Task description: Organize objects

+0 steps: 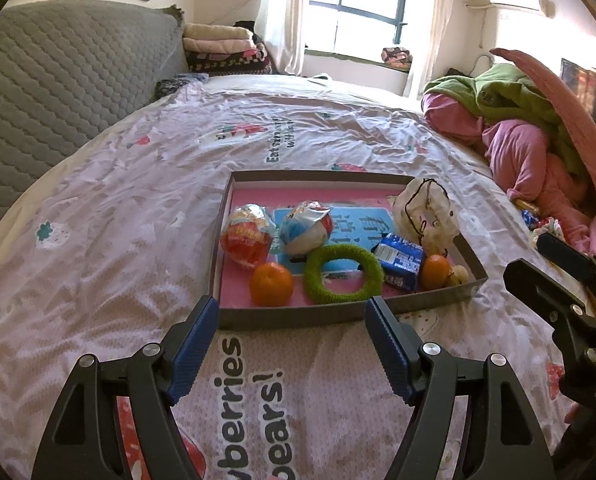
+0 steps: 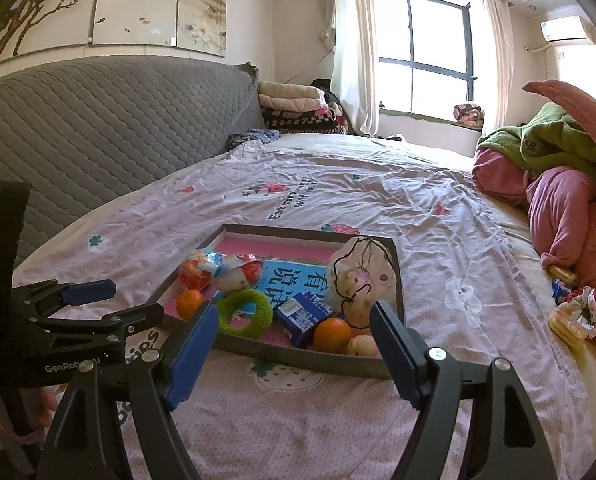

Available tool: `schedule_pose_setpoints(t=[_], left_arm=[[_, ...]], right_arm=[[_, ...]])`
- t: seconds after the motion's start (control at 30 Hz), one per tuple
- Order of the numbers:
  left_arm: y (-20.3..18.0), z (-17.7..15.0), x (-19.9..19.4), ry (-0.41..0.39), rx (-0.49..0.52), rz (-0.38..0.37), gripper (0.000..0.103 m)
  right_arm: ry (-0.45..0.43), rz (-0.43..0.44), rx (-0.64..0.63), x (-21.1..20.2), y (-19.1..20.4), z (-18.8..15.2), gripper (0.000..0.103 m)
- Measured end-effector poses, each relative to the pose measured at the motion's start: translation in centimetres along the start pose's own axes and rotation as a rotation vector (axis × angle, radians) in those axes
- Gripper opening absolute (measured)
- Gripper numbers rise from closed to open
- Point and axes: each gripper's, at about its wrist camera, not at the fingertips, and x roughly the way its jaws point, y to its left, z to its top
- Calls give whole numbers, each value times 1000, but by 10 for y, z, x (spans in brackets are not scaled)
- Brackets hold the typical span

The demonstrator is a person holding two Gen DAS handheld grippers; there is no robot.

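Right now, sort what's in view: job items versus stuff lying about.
Job: tray, green ring, orange, blue packet, white bag, both open tongs, left, right.
Lying about: folded blankets, pink and green bedding.

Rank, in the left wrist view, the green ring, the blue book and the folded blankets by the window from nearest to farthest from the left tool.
From the open left tool:
1. Green ring, at the tray's near edge, just beyond the fingertips.
2. Blue book, flat in the tray's middle, behind the ring.
3. Folded blankets, stacked far off past the bed, left of the window.
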Motion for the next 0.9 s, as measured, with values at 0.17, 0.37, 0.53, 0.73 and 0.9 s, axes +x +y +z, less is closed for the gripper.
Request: schedule_pose_setpoints(t=[0.17,0.37,0.53,0.73,0.9], left_arm=[[-4,-11,-3,6,2,23,76],[-4,-30,-6,6,-32,39,76],[-6,-46,-3,25,-31,47,76],[-13,-59,-3,26,-5,50,76],[-14,-65,-4,23,-4,51,76]], right_arm=[[11,0,1,-3,3,-9,77],[31,-11,9,-7,5,-23,77],[40,-17,27,-11,5,-36,77],[58,-27,28,-9,6,-50,77],[56,-25,49,-8,7,-59,77]])
